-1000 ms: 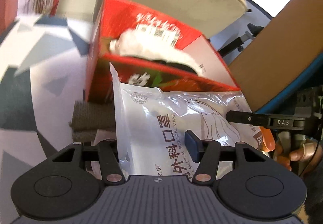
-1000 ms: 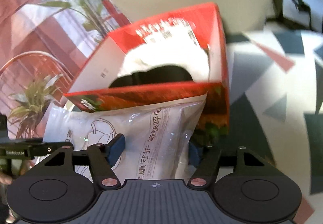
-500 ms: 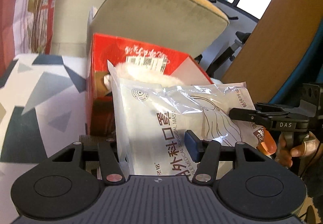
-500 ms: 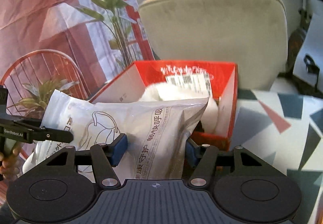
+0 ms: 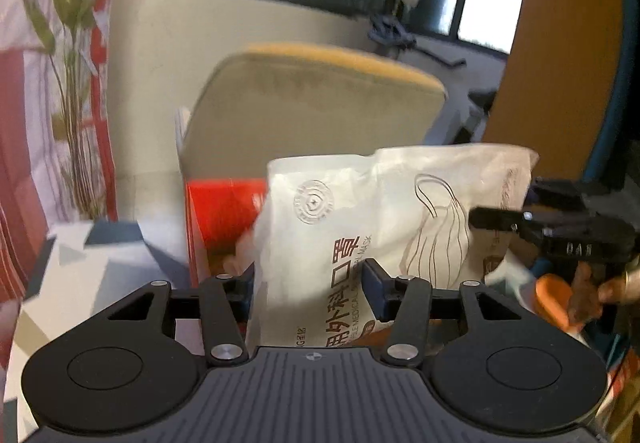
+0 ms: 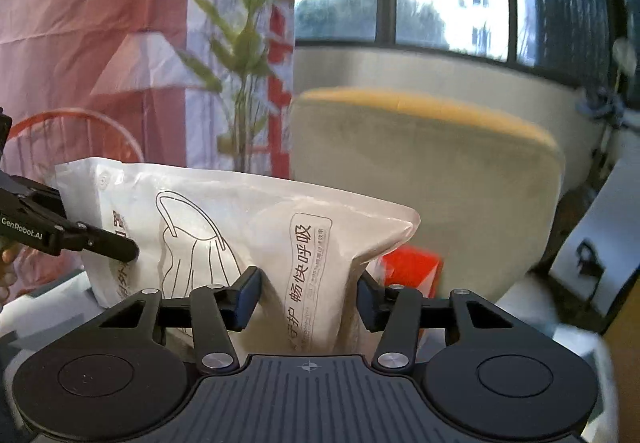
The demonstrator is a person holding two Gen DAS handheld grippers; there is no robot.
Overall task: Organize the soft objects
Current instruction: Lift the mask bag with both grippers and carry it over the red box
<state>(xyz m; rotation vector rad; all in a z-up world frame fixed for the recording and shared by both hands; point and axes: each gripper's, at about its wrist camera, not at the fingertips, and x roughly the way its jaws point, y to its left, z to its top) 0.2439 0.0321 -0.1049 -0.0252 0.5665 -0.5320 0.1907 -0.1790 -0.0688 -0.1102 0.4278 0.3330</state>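
A beige chair back with a yellow top edge (image 5: 316, 99) is seen at the far side of both wrist views, and in front of it a red box (image 5: 224, 215) stands on a table with a grey and white geometric pattern (image 5: 100, 263). Above and nearer than the box, a white plastic pack of surgical masks (image 5: 360, 227) is held up between the two tools, with its long axis running left to right across the scene, so that the box lies beyond and below it; the coming move is judged to turn on carrying the pack forward and down into that box. The pack's left end sits between the fingers of the left gripper (image 5: 308, 283) and its right end between those of the right gripper (image 6: 308, 297); both sets of jaws are about half open and closing, with the pads pressed into the bag. Neither hand is clearly nearer the box. On the pack, "MEDICAL MASK" and Chinese characters including "口罩" and "畅快呼吸" can be read beside a line drawing of a mask. "GenRobot.AI" is printed on the left tool as seen from the right wrist; the lettering on the right tool is blurred.
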